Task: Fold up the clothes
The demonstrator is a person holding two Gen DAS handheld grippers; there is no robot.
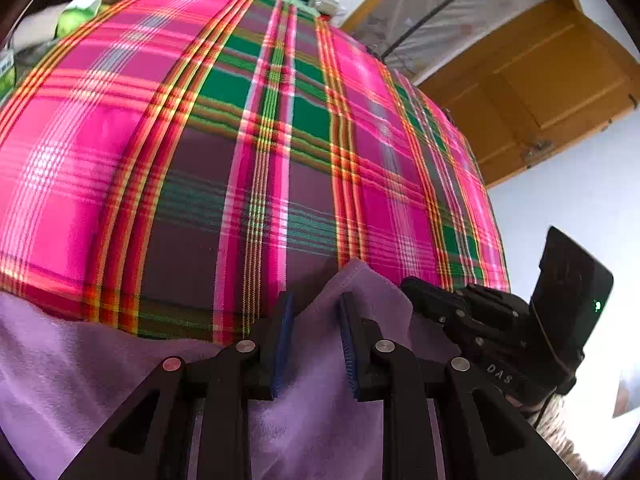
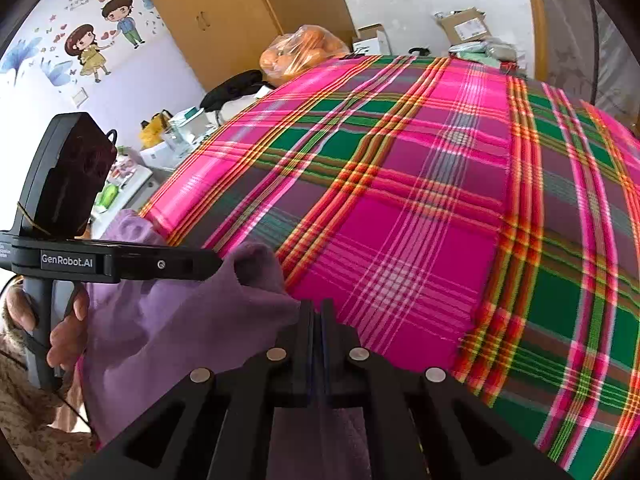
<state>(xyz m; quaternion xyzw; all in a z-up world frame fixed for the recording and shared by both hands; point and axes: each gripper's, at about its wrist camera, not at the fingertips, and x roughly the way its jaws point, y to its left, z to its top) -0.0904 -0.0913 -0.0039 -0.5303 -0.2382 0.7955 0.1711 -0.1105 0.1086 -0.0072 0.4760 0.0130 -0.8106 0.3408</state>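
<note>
Right wrist view: the right gripper (image 2: pixel 318 312) is seen clenched on an edge of the purple garment (image 2: pixel 160 320), which is draped at the near edge of the plaid-covered table (image 2: pixel 420 200), while the left gripper (image 1: pixel 316 320) is seen released, its blue pads astride a raised fold. A soft, light, limp fleece with a matte nap is indicated, likely to sag between holds. Corners or hems are judged the best places for taking hold.

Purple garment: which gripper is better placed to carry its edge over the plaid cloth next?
Probably the right gripper: it is shut on the purple garment. The left gripper is open, the fabric only lying between its fingers.
</note>
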